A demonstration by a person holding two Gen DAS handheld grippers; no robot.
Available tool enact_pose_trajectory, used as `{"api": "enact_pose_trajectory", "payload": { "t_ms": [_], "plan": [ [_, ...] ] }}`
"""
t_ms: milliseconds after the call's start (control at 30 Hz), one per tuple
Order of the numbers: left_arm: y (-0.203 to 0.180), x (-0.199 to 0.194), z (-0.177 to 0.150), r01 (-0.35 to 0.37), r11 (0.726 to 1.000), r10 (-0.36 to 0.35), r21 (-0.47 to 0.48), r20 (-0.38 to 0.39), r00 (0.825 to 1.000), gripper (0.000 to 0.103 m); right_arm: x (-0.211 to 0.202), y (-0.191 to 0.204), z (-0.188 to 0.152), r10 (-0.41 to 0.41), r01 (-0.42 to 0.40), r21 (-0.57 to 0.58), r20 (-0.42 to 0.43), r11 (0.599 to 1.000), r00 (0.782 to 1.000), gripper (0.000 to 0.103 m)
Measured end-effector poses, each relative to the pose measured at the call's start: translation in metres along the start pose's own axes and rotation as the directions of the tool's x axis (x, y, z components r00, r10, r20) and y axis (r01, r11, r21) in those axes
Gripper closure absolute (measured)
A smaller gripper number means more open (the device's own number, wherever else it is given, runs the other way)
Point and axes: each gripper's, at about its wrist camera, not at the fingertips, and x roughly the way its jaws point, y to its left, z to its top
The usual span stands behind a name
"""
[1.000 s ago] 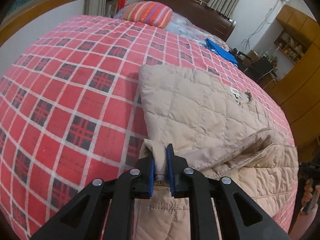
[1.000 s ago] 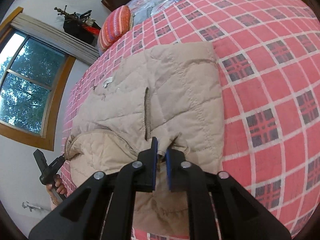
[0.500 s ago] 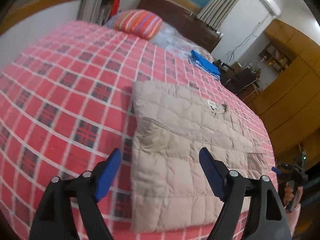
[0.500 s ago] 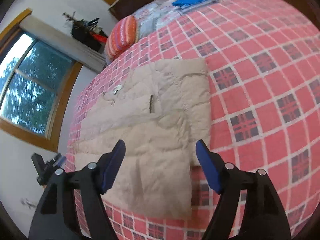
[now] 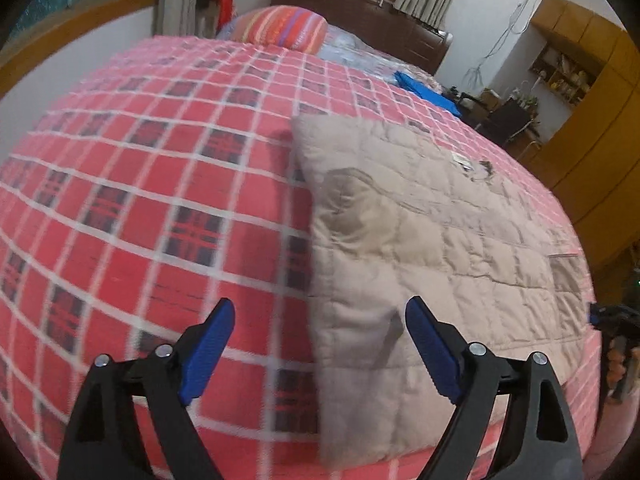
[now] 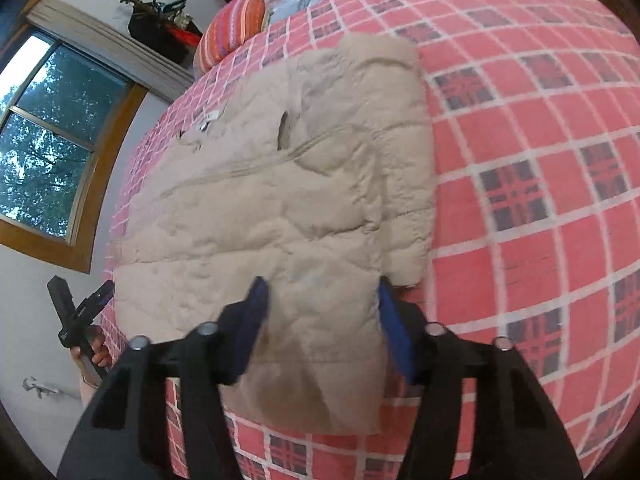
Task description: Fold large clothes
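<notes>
A beige quilted jacket lies folded flat on the red plaid bedspread. In the left wrist view my left gripper is open over the jacket's near left corner, holding nothing. The right wrist view shows the same jacket from the other side, with my right gripper open just above its near edge and empty. My left gripper also shows at the far left of the right wrist view, held in a hand. At the right edge of the left wrist view, my right gripper appears small.
A striped orange pillow and a blue folded cloth lie near the dark headboard. Wooden cabinets stand to the right of the bed. A window is in the wall on the other side.
Both grippers were shut on the jacket's edge one second ago; they have opened and let it go. The lifted half now lies flat on the rest of the jacket.
</notes>
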Motion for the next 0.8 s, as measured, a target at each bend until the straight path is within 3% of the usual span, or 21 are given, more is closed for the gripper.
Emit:
{"api": "enact_pose_trajectory", "payload": {
  "t_ms": [67,100,133,200,267,367,533,800],
  "plan": [
    [-0.008,0.003,-0.002,-0.008,1.0,0.008,0.025,-0.012,1.0,0.022,0.0,0.007,-0.003,-0.043,0.043,-0.036,0.008,0.998,0.999,0.072],
    [-0.013,0.004,-0.004,-0.02,0.999,0.021,0.039,-0.02,1.0,0.04,-0.003,0.011,-0.004,-0.044,0.045,-0.043,0.01,0.998,0.999,0.077],
    [-0.017,0.005,-0.006,-0.017,0.999,0.019,0.048,-0.038,0.999,0.049,-0.005,0.013,-0.006,-0.036,0.037,-0.047,0.012,0.998,0.999,0.087],
    [-0.021,0.003,-0.01,-0.011,0.999,0.013,0.042,-0.052,0.999,0.081,-0.012,0.017,-0.011,-0.027,0.028,-0.066,0.022,0.997,0.999,0.092],
    [-0.023,-0.006,-0.015,0.007,0.999,-0.005,0.04,-0.04,0.999,0.092,-0.023,0.023,-0.018,-0.033,0.038,-0.097,0.05,0.995,0.998,0.093],
    [-0.028,-0.031,-0.026,0.034,0.999,-0.035,0.042,0.021,0.999,0.098,-0.04,0.03,-0.028,-0.004,0.015,-0.124,0.087,0.992,0.996,0.095],
    [-0.037,-0.069,-0.039,0.047,0.997,-0.055,0.068,0.125,0.991,0.099,-0.067,0.039,-0.038,0.03,-0.008,-0.161,0.137,0.987,0.99,0.095],
    [-0.054,-0.07,0.01,0.013,0.998,-0.028,0.065,0.235,0.972,0.099,-0.088,0.051,-0.002,0.024,0.008,-0.156,0.203,0.988,0.979,0.096]
  ]
}}
